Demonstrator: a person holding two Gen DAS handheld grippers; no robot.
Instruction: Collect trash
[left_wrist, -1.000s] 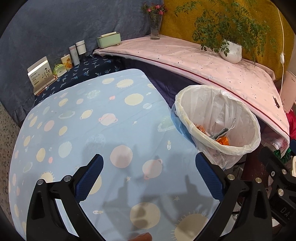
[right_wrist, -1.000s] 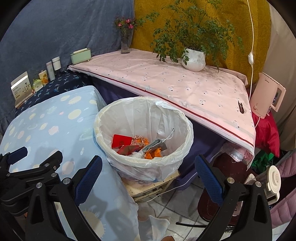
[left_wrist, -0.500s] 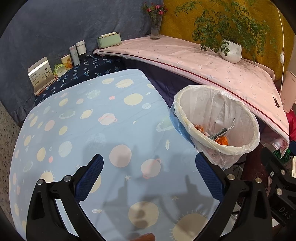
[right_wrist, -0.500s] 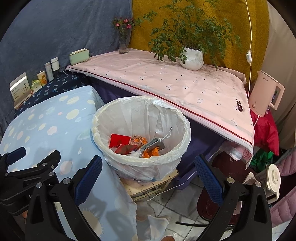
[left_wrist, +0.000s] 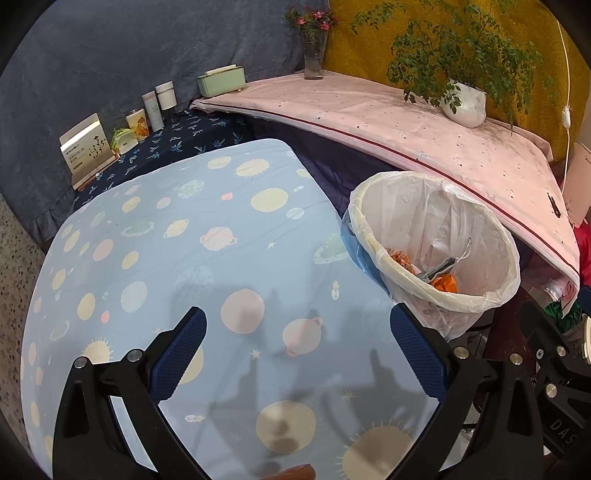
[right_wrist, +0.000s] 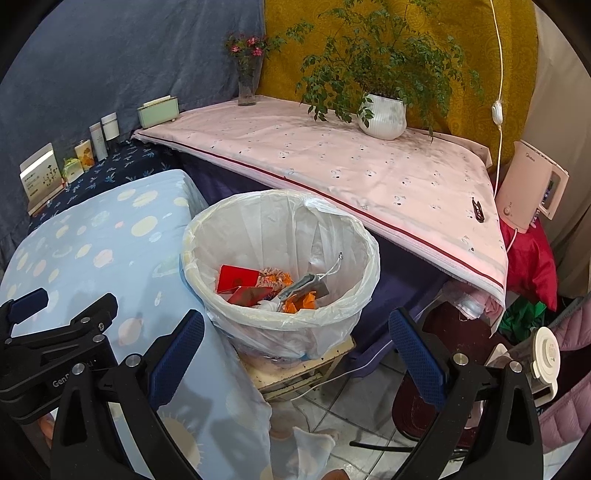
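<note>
Planet-print blue table (left_wrist: 155, 236) bare; pink-clothed shelf (right_wrist: 332, 162) carries white plant pot (right_wrist: 384, 116), flower vase (right_wrist: 246, 86).

Bright, even indoor light; soft shadows, sharp focus, fisheye-warped edges.

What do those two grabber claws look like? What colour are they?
Both look alike. The left gripper and right gripper have black plastic frames that fork into two arms, dotted with round silver bolts. Each finger ends in a dark blue pad with a bumpy grid texture. White lettering is printed on the black bodies, only partly readable. No cables or sleeves show.
</note>
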